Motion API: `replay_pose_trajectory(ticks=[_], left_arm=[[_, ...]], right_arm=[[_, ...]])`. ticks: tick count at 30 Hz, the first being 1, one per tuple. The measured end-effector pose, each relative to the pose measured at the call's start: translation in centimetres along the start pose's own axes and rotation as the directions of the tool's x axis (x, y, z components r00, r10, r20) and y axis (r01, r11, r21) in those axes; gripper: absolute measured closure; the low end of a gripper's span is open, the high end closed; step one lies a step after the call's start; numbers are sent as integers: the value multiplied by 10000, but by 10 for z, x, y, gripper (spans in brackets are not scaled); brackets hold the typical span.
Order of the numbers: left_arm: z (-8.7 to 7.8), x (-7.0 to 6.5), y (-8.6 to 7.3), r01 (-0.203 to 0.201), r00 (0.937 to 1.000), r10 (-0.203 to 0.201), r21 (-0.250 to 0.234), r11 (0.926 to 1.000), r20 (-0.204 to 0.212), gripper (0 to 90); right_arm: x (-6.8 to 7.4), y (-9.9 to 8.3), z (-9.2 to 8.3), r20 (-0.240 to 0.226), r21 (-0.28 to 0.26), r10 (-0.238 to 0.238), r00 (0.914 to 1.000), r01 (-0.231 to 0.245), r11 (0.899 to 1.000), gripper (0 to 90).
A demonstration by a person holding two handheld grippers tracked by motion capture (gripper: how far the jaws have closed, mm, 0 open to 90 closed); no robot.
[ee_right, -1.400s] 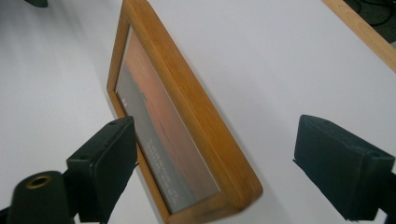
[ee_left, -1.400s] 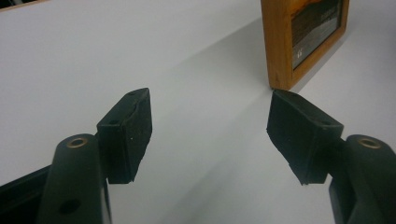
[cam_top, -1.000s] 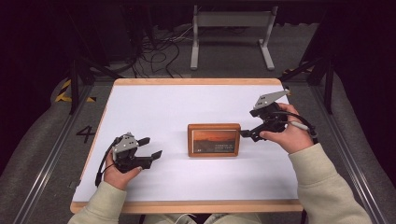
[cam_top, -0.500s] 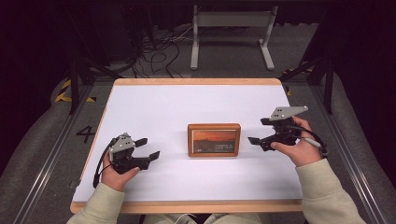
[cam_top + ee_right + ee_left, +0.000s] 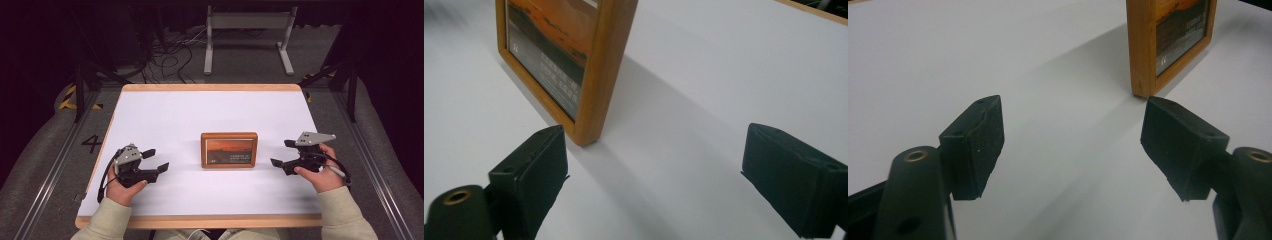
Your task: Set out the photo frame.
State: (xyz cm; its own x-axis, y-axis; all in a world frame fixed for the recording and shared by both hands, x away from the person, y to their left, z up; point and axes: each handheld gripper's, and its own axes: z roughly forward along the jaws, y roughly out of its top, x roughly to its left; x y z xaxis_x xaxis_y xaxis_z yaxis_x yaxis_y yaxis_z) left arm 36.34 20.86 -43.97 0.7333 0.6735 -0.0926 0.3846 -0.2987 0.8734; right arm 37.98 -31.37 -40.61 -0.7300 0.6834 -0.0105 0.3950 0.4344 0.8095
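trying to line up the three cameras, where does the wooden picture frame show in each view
High view: picture frame at table centre, between the left gripper and right gripper.
Left gripper view: top right, beyond the open jaws.
Right gripper view: top left, standing upright.
Shared landmark: the frame's orange sunset picture on the white table.

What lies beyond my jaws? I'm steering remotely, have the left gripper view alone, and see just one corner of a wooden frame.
Observer: The high view shows the whole picture frame, lying near the middle of the white table.
Operator: Where is the other hand?
Observer: The right gripper sits on the frame's far side from the left gripper, jaws apart, touching nothing.
Operator: What is in the frame?
Observer: An orange sky over a dark band with small white lettering, clearest in the right gripper view.
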Motion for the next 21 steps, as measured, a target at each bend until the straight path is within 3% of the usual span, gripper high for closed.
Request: replay_pose_trajectory(ticks=[15,21], left_arm=[[5,6,-5,164,9999,-164,24,9999,0,258],[8,5,-7,321,9994,-322,103,9994,120,259]], right_arm=[[1,-39,14,704,-833,394,9967,-335,9960,119],[2,-43,19,922,-734,517,9944,-450,9963,123]])
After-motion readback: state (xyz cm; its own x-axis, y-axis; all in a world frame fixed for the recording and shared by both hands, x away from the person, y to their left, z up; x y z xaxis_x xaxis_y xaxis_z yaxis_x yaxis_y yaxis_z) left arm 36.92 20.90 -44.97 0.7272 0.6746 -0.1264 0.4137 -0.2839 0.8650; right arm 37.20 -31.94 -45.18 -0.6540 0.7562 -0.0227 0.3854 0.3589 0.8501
